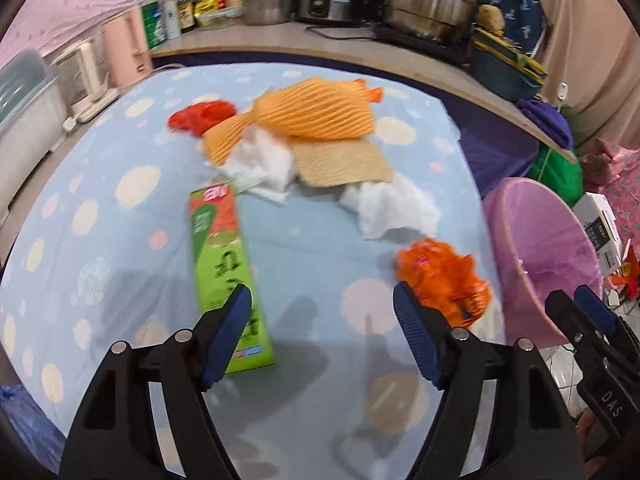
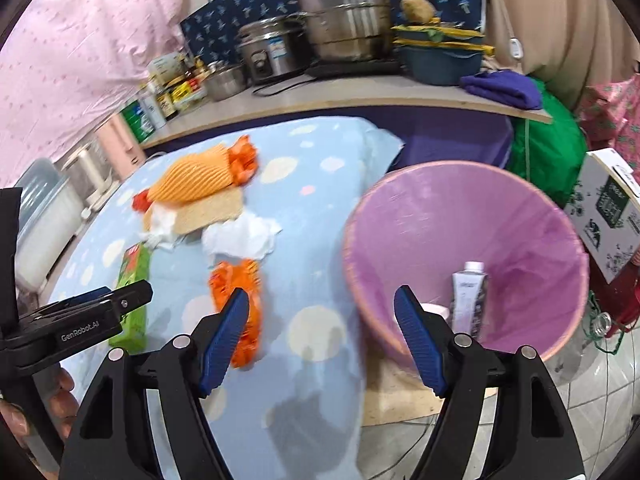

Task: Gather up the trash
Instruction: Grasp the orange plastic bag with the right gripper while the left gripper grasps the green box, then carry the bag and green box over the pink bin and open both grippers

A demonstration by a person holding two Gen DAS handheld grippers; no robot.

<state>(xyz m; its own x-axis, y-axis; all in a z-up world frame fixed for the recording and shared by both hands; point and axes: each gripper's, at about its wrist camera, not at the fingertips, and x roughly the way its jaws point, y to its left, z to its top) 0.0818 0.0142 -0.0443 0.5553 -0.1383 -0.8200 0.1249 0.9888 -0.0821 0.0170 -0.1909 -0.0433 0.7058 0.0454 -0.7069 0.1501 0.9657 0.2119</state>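
Trash lies on a blue spotted cloth (image 1: 100, 216): a green carton (image 1: 224, 264), a crumpled orange wrapper (image 1: 444, 276), white tissue (image 1: 392, 208), an orange foam net (image 1: 312, 112), a tan pad (image 1: 340, 162) and a red scrap (image 1: 200, 114). My left gripper (image 1: 322, 320) hangs open over the cloth between the carton and the orange wrapper, holding nothing. My right gripper (image 2: 320, 316) is open and empty, between the orange wrapper (image 2: 238, 304) and the pink bin (image 2: 460, 208). A white carton (image 2: 468, 300) stands inside the bin.
Behind the cloth a counter (image 2: 320, 100) carries steel pots (image 2: 344, 12), a rice cooker, bottles and a purple towel (image 2: 500, 86). A green bag (image 2: 548, 160) and a printed box (image 2: 612, 216) sit right of the bin. Tiled floor (image 2: 592, 392) lies below it.
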